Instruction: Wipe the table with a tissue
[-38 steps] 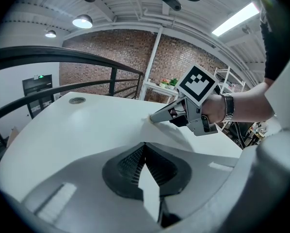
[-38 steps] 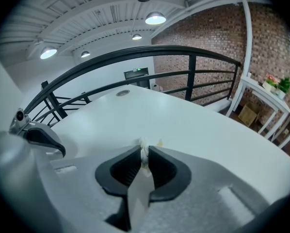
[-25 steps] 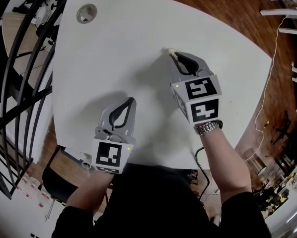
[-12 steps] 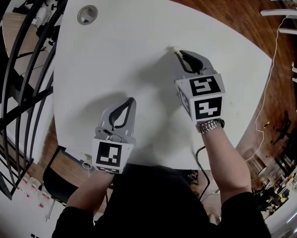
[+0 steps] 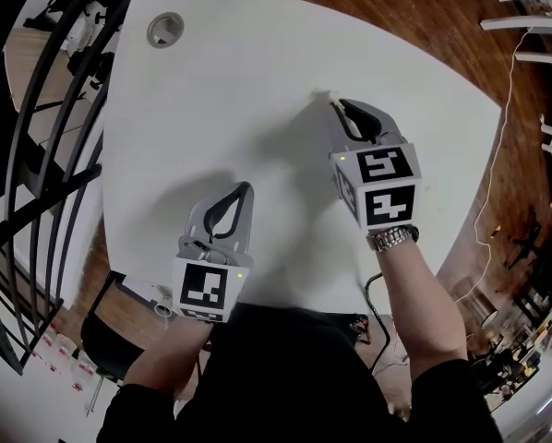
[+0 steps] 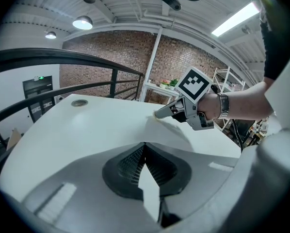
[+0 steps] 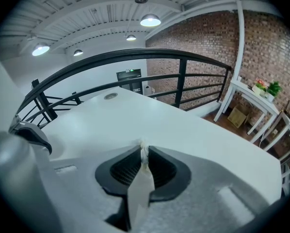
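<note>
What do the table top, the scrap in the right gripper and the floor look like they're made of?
Table: probably white laminate or painted board, smooth and matte, since shadows on it fall soft and even.
Tissue, pinched in the right gripper: thin off-white paper, crumpled at its tip.
Floor: likely reddish-brown wood with a slight sheen and streaky grain.

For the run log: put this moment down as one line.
step: wipe | right claw: shut on tissue, tip down on table | left claw: shut, empty, away from tissue
</note>
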`<state>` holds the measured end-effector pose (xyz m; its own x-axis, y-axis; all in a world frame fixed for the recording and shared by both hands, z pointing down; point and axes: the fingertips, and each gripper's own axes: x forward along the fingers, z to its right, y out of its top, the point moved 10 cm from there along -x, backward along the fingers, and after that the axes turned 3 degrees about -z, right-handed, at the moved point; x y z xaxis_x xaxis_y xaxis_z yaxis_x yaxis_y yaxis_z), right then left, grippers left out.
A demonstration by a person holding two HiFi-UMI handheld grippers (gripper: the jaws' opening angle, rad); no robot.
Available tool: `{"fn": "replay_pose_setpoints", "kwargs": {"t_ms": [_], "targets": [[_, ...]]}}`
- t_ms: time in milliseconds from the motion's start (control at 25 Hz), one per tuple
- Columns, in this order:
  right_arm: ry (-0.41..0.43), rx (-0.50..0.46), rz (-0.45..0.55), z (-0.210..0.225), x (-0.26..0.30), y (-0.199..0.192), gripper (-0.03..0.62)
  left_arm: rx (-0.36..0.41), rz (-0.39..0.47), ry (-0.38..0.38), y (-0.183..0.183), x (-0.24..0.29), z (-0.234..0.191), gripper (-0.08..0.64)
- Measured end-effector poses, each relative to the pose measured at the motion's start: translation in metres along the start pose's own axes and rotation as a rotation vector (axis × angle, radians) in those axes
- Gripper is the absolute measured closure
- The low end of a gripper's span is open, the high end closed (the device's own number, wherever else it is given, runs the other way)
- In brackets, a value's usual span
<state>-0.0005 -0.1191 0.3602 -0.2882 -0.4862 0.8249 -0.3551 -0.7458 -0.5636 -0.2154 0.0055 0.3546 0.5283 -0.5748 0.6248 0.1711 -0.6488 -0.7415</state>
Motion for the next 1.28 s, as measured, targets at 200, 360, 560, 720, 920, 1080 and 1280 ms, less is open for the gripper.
{"fn": "replay_pose_setpoints", "kwargs": {"t_ms": [200,360,560,720,920,1080,1280], "targets": [[-0.012,0.01,0.013,-0.002,-0.012,0.0,0.554,0.017,0.016,-0.008,0.005,-0.005,0.002,0.543],[-0.027,0.017,0.021,-0.009,-0.025,-0.002,0.554,0.031,0.031,-0.026,0.011,-0.014,0.003,0.543],[-0.057,0.028,0.019,-0.007,-0.044,-0.011,0.554,0.049,0.042,-0.039,0.009,-0.019,0.011,0.544],[-0.076,0.044,0.029,-0.012,-0.059,-0.02,0.554,0.068,0.051,-0.064,0.008,-0.023,0.017,0.544],[-0.095,0.058,0.038,-0.015,-0.084,-0.035,0.554,0.102,0.064,-0.088,0.011,-0.03,0.031,0.543],[-0.096,0.069,0.053,-0.01,-0.107,-0.052,0.554,0.124,0.081,-0.096,0.018,-0.031,0.052,0.543],[-0.089,0.08,0.06,-0.002,-0.129,-0.081,0.554,0.159,0.081,-0.105,0.02,-0.029,0.08,0.543]]}}
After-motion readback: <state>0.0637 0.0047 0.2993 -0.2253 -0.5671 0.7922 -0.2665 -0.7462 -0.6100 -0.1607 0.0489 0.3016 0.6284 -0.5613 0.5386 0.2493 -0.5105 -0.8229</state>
